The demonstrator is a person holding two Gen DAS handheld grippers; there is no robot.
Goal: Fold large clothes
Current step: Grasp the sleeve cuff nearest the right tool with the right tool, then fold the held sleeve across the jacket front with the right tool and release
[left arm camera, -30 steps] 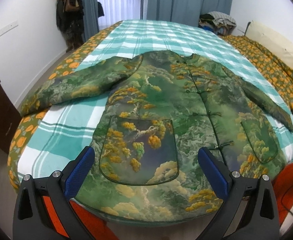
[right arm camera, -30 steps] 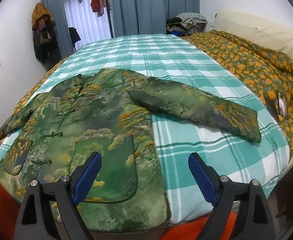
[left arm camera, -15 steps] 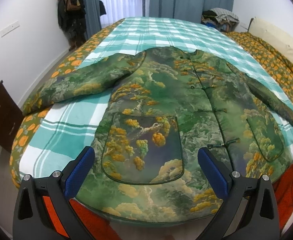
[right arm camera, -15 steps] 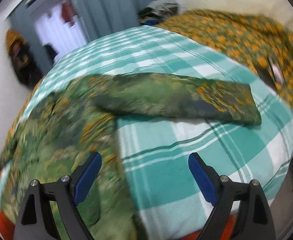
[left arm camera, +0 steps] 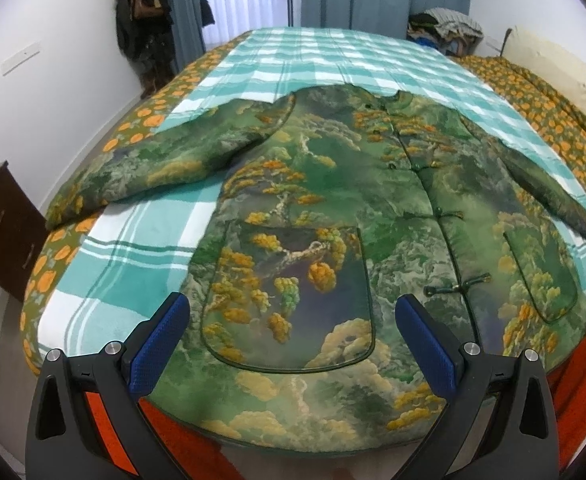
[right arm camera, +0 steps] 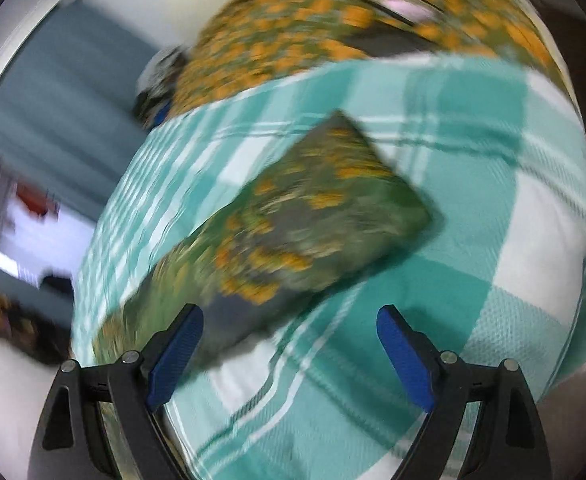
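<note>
Across the near edge of the bed point(left arm camera: 141, 280), in the left wrist view, the green padded jacket point(left arm camera: 333, 208) lies spread front-up on the plaid blanket point(left arm camera: 333, 60), sleeves out to both sides, presumably flattened ready for folding. The left hand-held gripper point(left arm camera: 293, 332) hovers released over its hem, grasping nothing. From the right wrist view (badly blurred), the right hand-held gripper point(right arm camera: 289, 344) is also released and empty, tilted toward the jacket's sleeve point(right arm camera: 317, 204) near the bed's side edge, probably to fold it inward.
</note>
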